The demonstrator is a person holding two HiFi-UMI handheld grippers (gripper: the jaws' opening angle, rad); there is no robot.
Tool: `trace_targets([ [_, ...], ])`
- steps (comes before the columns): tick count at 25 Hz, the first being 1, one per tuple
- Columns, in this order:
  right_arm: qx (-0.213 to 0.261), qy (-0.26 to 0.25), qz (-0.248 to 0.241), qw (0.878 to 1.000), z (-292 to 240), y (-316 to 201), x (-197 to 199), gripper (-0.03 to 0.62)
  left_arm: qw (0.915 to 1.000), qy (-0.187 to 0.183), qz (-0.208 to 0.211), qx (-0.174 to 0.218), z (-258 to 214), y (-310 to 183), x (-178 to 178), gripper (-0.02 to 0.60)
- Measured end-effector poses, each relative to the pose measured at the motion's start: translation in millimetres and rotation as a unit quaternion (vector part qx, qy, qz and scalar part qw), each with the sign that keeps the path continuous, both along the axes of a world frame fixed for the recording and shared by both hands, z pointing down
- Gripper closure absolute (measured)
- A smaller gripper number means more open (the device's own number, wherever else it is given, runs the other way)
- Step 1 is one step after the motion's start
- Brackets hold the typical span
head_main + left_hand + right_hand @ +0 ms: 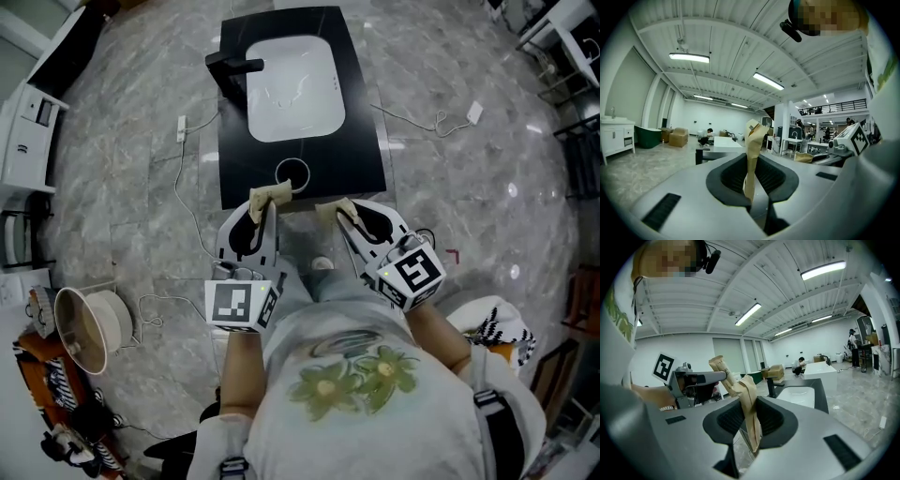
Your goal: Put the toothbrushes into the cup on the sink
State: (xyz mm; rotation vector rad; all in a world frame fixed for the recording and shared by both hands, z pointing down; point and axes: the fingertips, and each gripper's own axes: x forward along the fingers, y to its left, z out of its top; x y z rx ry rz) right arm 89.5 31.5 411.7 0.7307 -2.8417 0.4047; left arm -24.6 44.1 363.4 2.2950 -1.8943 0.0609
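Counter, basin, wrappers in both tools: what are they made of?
Counter: flat black, matte; stone or laminate, can't tell. Basin: glossy white with highlights, likely ceramic. Left wrapper, right wrapper: tan, creased, kraft-paper look.

A black counter (366,150) stands on the grey marbled floor (487,244). A white basin (292,89) sits in its top, a black faucet (232,67) at the basin's left, a cup (292,174) near the front edge. White cables (187,202) trail over the floor on both sides.
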Motion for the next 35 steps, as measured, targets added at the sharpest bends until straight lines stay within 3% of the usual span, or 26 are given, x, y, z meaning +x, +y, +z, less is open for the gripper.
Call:
trace_targets([
  [6,-0.009,0.005,-0.004,1.000,5.8,-10.9,-15.2,0.505,0.9999,0.005,0.008,-0.008,4.1,-19.7,-11.0,0.518],
  [20,-0.003,0.015,0.069,0.998,-1.2,-52.7,-31.0,0.504,0.9955,0.030,0.076,-0.048,15.7,-64.0,-31.5,0.518],
  [35,0.013,0.034,0.116,0.993,-4.2,-82.5,-41.1,0.505,0.9882,0.028,0.128,-0.080,43.1,-96.6,-36.7,0.518],
])
